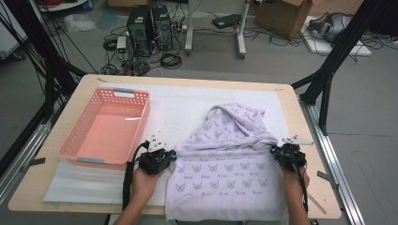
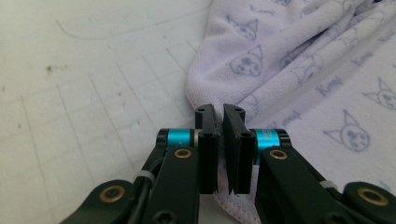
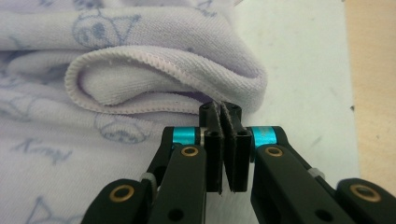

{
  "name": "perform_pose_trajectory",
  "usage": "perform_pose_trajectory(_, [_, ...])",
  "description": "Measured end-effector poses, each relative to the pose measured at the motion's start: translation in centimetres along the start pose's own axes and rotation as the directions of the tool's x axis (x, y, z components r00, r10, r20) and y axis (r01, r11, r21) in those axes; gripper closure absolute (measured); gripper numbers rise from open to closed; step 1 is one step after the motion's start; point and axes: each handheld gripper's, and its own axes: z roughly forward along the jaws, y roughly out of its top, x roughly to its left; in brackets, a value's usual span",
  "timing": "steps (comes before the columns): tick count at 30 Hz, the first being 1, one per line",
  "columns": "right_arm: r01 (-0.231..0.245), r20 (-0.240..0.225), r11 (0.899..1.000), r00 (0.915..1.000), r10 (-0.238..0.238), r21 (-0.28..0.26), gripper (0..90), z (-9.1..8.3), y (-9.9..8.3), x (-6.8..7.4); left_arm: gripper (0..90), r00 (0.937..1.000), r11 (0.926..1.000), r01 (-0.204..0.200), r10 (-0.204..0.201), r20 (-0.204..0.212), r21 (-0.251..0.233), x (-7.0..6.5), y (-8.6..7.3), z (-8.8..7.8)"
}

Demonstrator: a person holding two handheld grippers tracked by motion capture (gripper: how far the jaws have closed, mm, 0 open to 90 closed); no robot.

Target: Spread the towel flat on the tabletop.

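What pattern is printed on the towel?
Rows of small cat-face prints on the pale lilac terry towel, clearest in the left gripper view.

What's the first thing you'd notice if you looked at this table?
The pale purple towel with little cat faces stands out first, lying rumpled on the near right part of the wooden table. A person pinches its two side edges with the left gripper and the right gripper, both shut on the cloth. To the left sits an empty pink plastic basket.
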Motion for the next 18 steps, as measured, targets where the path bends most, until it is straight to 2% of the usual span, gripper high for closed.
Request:
perform_pose_trajectory(3, [-0.033,0.01,0.999,0.9994,0.033,-0.01,85.6,0.5,0.2,0.0,84.2,0.9998,0.9999,0.014,-0.014,-0.016,-0.001,0.2,0.4,0.5])
perform_pose_trajectory(5, [-0.043,-0.002,0.999,0.9991,0.043,-0.017,75.9,0.3,0.2,0.1,80.9,0.9998,0.9997,0.022,-0.022,-0.003,-0.007,0.3,0.2,0.4])
perform_pose_trajectory(7, [-0.041,-0.033,0.998,0.9987,0.04,-0.041,68.4,-0.5,-0.2,0.0,65.1,0.9983,0.9988,0.05,-0.05,0.031,-0.004,0.4,-0.3,-0.1])
perform_pose_trajectory(8, [-0.05,-0.071,0.998,0.9964,0.047,-0.037,65.0,-1.1,-0.5,-0.2,57.8,0.9971,0.9979,0.063,-0.063,0.043,-0.009,0.4,-0.6,-0.4])
perform_pose_trajectory(10, [-0.053,-0.1,0.998,0.9938,0.049,-0.034,62.1,-2.0,-1.0,-0.4,49.1,0.9929,0.9955,0.095,-0.094,0.072,-0.003,0.6,-1.3,-1.0])
perform_pose_trajectory(12, [-0.047,-0.145,0.999,0.9885,0.043,-0.025,59.6,-3.2,-1.7,-0.7,47.4,0.9862,0.9921,0.125,-0.123,0.11,-0.011,0.6,-2.1,-1.9])
perform_pose_trajectory(14, [-0.032,-0.171,0.999,0.9848,0.026,-0.033,58.8,-4.3,-2.5,-0.7,47.4,0.9847,0.9922,0.124,-0.122,0.124,-0.01,0.4,-2.7,-2.7])
perform_pose_trajectory(18, [-0.003,-0.244,1.0,0.9698,-0.004,-0.029,58.1,-5.9,-3.9,-0.5,48.7,0.9808,0.9924,0.123,-0.119,0.154,-0.013,-0.1,-3.5,-4.1])
